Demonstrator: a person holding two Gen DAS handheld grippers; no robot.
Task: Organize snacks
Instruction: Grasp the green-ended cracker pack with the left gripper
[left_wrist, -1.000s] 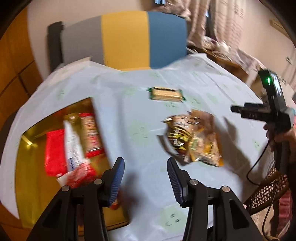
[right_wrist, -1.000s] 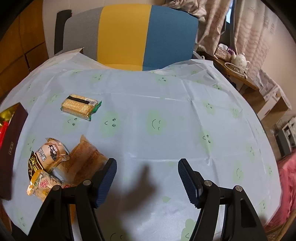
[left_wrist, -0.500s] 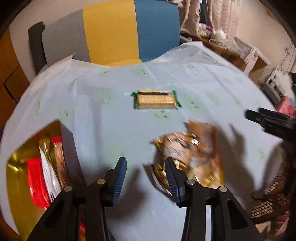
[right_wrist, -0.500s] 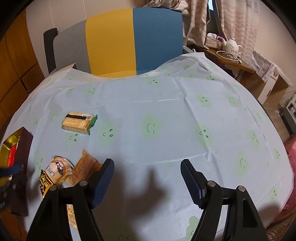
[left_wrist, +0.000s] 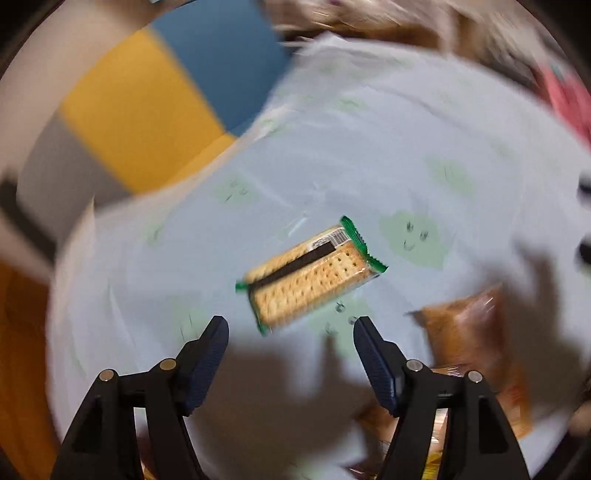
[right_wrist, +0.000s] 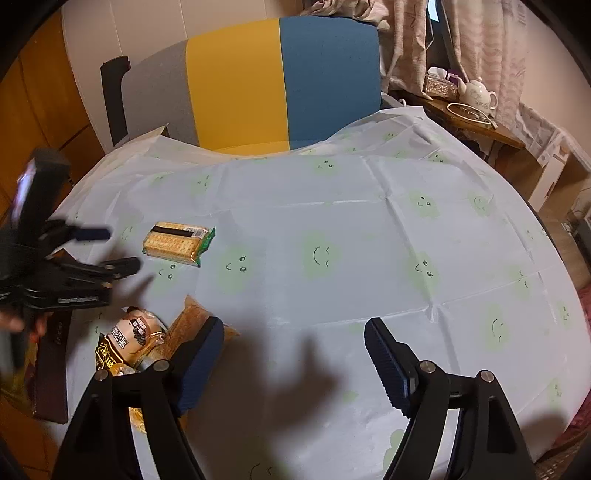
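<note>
Pale blue cloth printed with green smiling clouds covers the bench (right_wrist: 332, 206); behind it at 12 o'clock we see a chair back (right_wrist: 258, 74) in grey, yellow and blue panels, and at 2 o'clock a side table with a white teapot (right_wrist: 478, 94).

We note the cracker pack (left_wrist: 314, 275), green-ended with a black stripe, lying flat on the cloth. In the left wrist view, which is blurred, it sits at 12 o'clock just ahead of the left tool (left_wrist: 290, 334), slanted, not between the pads. The left tool's jaws have just been opening; they stand wide apart with nothing between them. In the right wrist view the same pack (right_wrist: 177, 243) lies at 10 o'clock, with the left tool (right_wrist: 114, 251) beside it at 9 o'clock.

We record a heap of wrapped snacks (right_wrist: 136, 336) at 8 o'clock of the right tool (right_wrist: 293, 336), partly behind its left finger. The right tool's jaws have just been opening and hold nothing; only bare cloth shows between them. A dark box edge (right_wrist: 51, 369) shows at 8 o'clock.
</note>
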